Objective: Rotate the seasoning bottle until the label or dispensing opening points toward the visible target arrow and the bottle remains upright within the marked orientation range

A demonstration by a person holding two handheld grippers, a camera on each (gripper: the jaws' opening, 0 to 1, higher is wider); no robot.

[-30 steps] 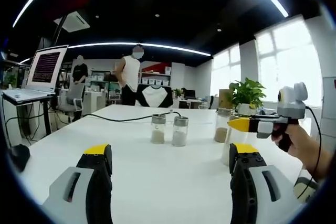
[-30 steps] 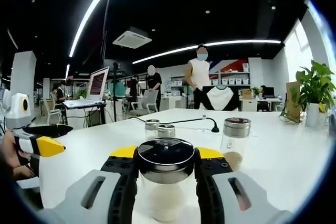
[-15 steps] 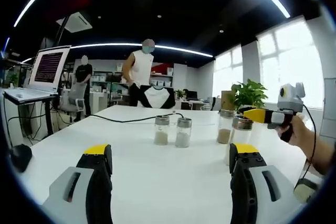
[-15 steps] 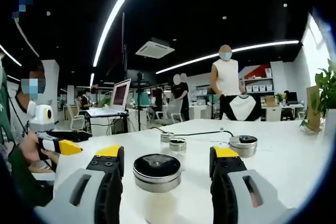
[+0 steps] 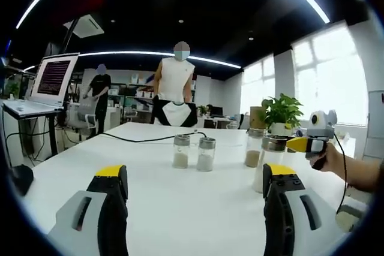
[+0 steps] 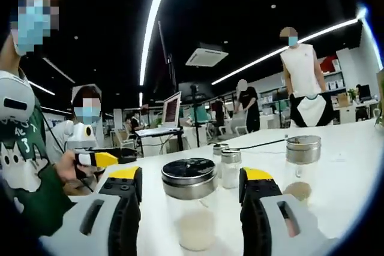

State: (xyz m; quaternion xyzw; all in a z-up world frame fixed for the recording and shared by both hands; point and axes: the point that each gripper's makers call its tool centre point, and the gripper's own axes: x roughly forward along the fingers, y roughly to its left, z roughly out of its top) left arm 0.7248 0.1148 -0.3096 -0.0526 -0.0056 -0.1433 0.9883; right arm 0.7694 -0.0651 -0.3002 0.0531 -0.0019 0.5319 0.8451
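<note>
1. An open office with ceiling strip lights surrounds a long white table [image 5: 180,190]. On it stand several glass seasoning jars with metal lids. A laptop [image 5: 45,82] sits on a stand to one side, a potted plant [image 5: 282,109] stands by the windows, and a black cable [image 5: 144,138] runs across the tabletop.

2. The seasoning bottle [image 6: 191,208] stands upright on the table between the jaws of the right gripper [image 6: 191,199]. It holds pale powder at the bottom and has a dark metal cap. The jaws are spread, with a clear gap on each side of the glass, so nothing is clamped.

3. The left gripper [image 5: 195,193] hovers over bare tabletop with its jaws wide apart and nothing between them. In its view the same bottle [image 5: 267,163] stands off to the right, with a pair of jars [image 5: 192,151] further back and another jar [image 5: 253,148] close to the bottle.

4. No target arrow, label or dispensing hole can be made out, so how far the bottle is turned cannot be told.

5. To do the turn well, I would close the right jaws evenly on the glass below the cap and centred on the bottle. An off-centre pinch would likely tip it.

6. Twist about the bottle's own vertical axis in short turns and keep the base flat on the table.

7. The jar [image 6: 302,163] beside it is a likely collision risk during the turn.
</note>
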